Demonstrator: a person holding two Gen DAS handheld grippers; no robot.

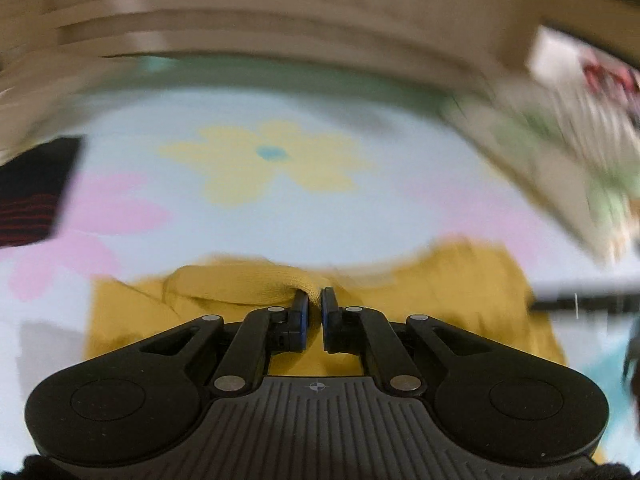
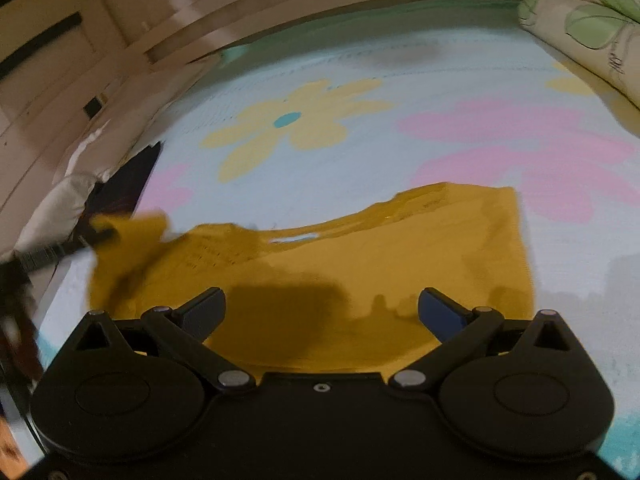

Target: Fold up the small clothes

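Shirt (image 2: 360,264), blurred near left tool (image 1: 315,300)

Motion smears the far wooden headboard (image 1: 280,20) and the floral pillow (image 1: 560,152) at right. The mustard-yellow cloth garment's (image 2: 340,264) near edge hides behind the right tongs (image 2: 322,310).

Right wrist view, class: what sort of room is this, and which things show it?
Probably a bedroom: a flower-print bedsheet, a leaf-print pillow or quilt at its edge, and a wooden bed frame behind.
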